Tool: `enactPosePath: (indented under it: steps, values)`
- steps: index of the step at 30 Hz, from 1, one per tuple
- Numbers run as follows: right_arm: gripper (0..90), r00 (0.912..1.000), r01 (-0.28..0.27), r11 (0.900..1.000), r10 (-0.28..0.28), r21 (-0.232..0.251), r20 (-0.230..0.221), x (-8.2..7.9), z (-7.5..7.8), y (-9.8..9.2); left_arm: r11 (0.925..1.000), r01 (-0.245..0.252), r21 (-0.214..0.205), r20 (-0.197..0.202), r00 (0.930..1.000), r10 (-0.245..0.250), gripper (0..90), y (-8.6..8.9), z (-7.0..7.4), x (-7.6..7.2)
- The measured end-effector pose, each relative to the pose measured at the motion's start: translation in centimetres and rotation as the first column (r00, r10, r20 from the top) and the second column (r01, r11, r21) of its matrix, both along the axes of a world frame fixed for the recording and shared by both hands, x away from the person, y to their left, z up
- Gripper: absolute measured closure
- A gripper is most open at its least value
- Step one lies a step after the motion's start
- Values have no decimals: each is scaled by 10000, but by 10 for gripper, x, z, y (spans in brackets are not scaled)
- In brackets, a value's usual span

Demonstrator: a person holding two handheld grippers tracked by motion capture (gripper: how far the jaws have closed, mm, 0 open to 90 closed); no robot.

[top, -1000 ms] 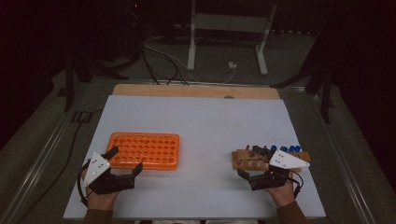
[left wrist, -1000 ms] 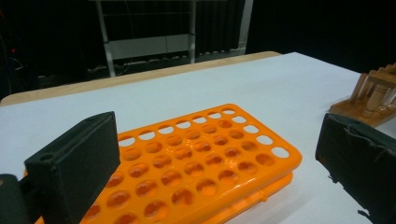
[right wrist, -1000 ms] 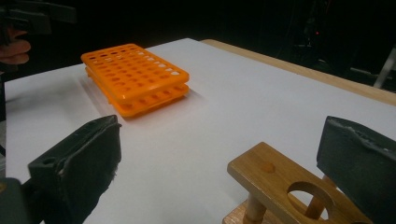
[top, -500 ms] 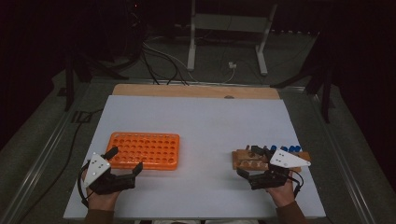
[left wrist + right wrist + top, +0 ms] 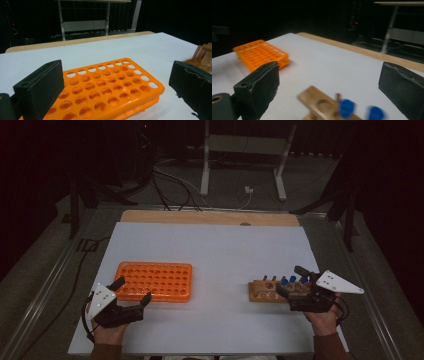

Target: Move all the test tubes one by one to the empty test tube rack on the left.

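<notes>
Your white table (image 5: 215, 255) runs off the bottom of the high view, and the room behind it is too dark to make out. In the left gripper view the orange rack (image 5: 105, 87) is cut off at the bottom edge and partly hidden behind the black jaw at lower left. The wooden block (image 5: 203, 56) shows there as a sliver at the right edge. In the right gripper view the wooden block (image 5: 324, 105) and its blue caps (image 5: 347, 107) are blurred and cropped at the bottom, so you cannot count the tubes.

From above, the orange rack (image 5: 154, 281) lies in the lower left of the frame and the wooden block (image 5: 272, 291) in the lower right, well apart.

Your left gripper (image 5: 131, 292) sits just below the rack's near left corner, jaws spread wide, holding nothing; whether a jaw touches the rack is unclear. Your right gripper (image 5: 290, 281) hovers at the block's right end, over the blue caps (image 5: 292, 281), jaws also spread wide with nothing pinched between them.
</notes>
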State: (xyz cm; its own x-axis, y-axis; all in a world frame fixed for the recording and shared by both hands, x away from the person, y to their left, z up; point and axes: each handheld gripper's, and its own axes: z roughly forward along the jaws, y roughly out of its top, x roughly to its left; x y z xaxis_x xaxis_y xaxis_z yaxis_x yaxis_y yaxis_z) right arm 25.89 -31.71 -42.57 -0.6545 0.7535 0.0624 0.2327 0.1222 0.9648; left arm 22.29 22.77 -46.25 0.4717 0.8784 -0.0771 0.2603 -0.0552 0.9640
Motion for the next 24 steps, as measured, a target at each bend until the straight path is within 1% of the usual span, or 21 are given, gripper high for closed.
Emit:
enactPosePath:
  steps: [4,7,11,15,20,22,24]
  values:
    - [35,9976,683,9976,-683,65,-58,3,2,-20,10000,-50,-73,-21,10000,50,7,1,0,0]
    - [46,9928,1201,9928,-1201,8,-28,4,4,-35,10000,-21,-71,-43,10000,20,7,0,0,0]
    - [61,9848,1732,9848,-1733,-98,-79,3,3,-52,10000,5,-6,-69,10000,-5,7,-1,-1,0]
    - [89,9739,2256,9742,-2255,2,-246,1,-1,-66,10000,-31,-1,-96,9999,31,7,-1,-1,0]
    - [179,9594,2797,9601,-2796,-50,-365,-2,-6,-82,10000,-73,-50,-112,9999,73,7,-1,-1,0]
    - [223,9564,2897,9571,-2896,-33,-374,-4,-8,-86,9999,-78,-67,-118,9999,77,8,-1,-2,1]
    - [286,9548,2943,9556,-2947,-161,-378,-7,-9,-89,10000,-70,-55,-124,9999,70,7,-1,-2,1]
